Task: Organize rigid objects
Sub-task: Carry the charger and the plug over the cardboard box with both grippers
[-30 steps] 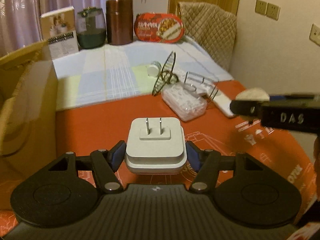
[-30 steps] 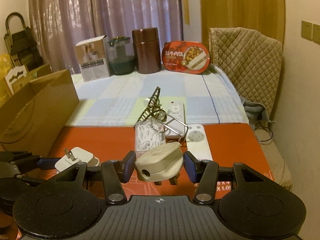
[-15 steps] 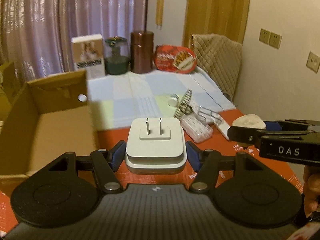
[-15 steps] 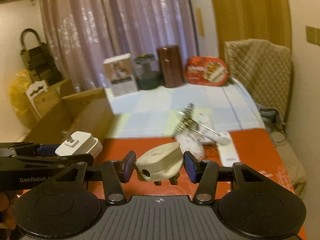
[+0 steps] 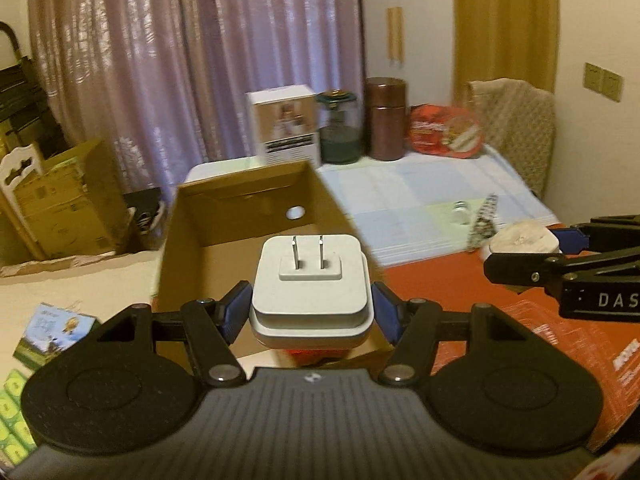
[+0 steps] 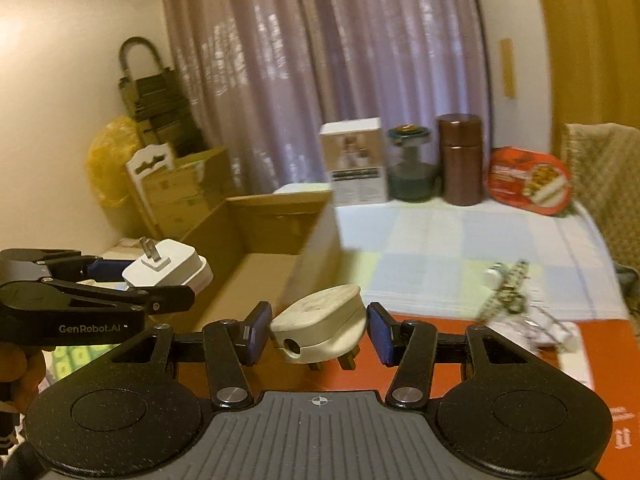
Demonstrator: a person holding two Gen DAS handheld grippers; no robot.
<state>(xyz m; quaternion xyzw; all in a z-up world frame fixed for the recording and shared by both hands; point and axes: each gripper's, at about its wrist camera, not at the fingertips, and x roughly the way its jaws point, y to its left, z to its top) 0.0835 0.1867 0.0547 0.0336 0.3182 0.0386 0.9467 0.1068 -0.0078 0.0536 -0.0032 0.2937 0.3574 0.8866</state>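
Note:
My left gripper (image 5: 310,306) is shut on a white square charger (image 5: 310,284) with two flat prongs pointing up, held above the near edge of an open cardboard box (image 5: 240,200). My right gripper (image 6: 318,330) is shut on a cream three-pin plug (image 6: 320,320), held above the red mat, right of the box (image 6: 272,232). In the right wrist view the left gripper (image 6: 160,280) and its charger (image 6: 168,272) show at left. In the left wrist view the right gripper (image 5: 560,256) and its plug (image 5: 524,238) show at right.
A red mat (image 5: 500,300) covers the near table. A wire rack (image 6: 508,292), a clear plastic case and a white remote lie at its far right. A white carton (image 5: 286,126), a glass jar (image 5: 340,128), a brown canister (image 5: 386,118) and a red tin (image 5: 448,130) stand at the back.
Both grippers have risen and swung left with their plugs. The cardboard box has come from the left edge into the middle of both views; the left charger is now over it.

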